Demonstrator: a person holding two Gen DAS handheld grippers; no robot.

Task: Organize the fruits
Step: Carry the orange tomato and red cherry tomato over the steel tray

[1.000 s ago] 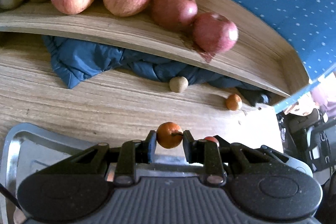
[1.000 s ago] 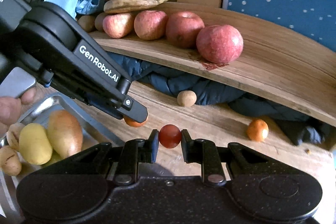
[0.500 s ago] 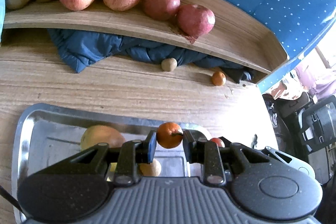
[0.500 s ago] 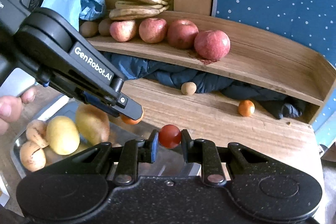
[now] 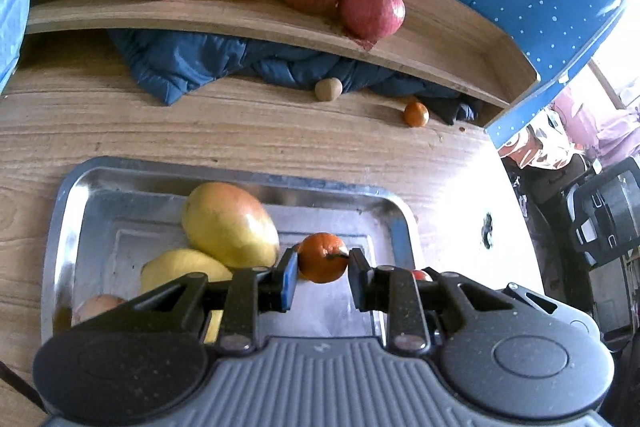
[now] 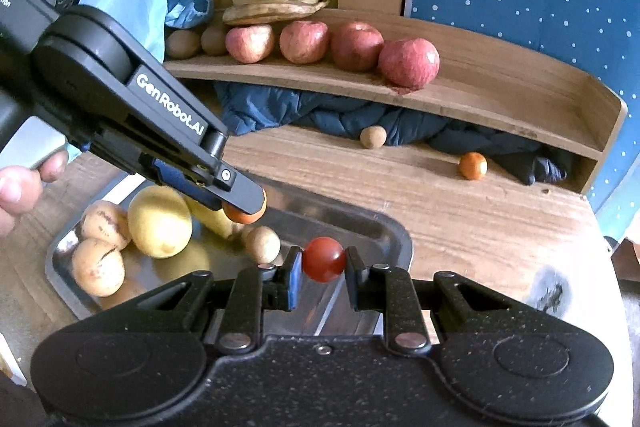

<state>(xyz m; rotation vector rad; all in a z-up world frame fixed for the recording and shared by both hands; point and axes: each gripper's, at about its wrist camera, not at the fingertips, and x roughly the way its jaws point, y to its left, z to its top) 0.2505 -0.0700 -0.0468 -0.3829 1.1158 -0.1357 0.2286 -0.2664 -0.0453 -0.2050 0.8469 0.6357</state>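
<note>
— Both of our hands have drawn back from the shelf since a second ago, and now we see the metal tray (image 5: 72,195) under us where bare wood showed before.

— Yes. Our left hand-held gripper (image 5: 322,263) is clenched on a small orange (image 5: 323,257), held above the tray's right half. Our right hand-held gripper (image 6: 323,265) is clenched on a small red tomato (image 6: 324,259), above the tray's near right corner (image 6: 396,239).

— What do we have just around them?

— A mango (image 5: 230,221) and a yellow fruit (image 5: 182,265) fill the tray's left side; the steel to the right of them lies bare up to the rim. In the right view our left tool crosses in from the left, its orange (image 6: 244,213) above the tray.

— And farther out?

— Open desk (image 5: 248,131) between tray and shelf (image 6: 500,87), with a loose orange (image 5: 415,113) and a small brown fruit (image 5: 328,89) near the blue cloth (image 5: 188,63). On the shelf, four apples (image 6: 409,62) run in a row; its right part is free up to the end wall. The desk's right edge drops off beside the tray.
</note>
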